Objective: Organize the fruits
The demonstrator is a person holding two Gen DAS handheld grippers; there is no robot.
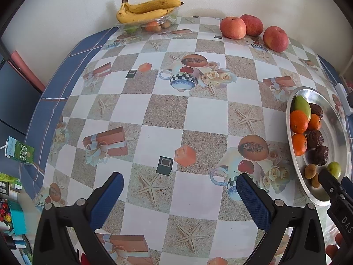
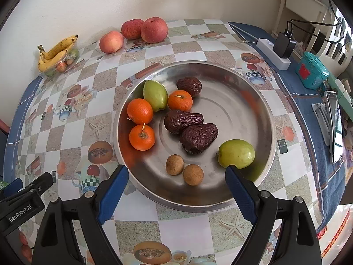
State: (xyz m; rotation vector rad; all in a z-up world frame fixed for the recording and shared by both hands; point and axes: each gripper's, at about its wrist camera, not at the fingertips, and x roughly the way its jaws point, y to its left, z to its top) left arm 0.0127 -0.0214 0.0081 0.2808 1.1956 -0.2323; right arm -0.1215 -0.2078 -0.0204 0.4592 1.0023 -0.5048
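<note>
We hold both grippers open and empty above the counter: our right gripper hovers at the near rim of the steel plate, our left gripper over bare checked cloth beside it. On the plate lie three small oranges, three wrinkled red dates, two green fruits and two brown longans, mixed together. Three apples sit near the wall, and bananas rest on a clear tray of sorted fruit. We judge the round fruit likely to roll or squirt from a pinch on slick steel, and a low approach could nudge the plate.
</note>
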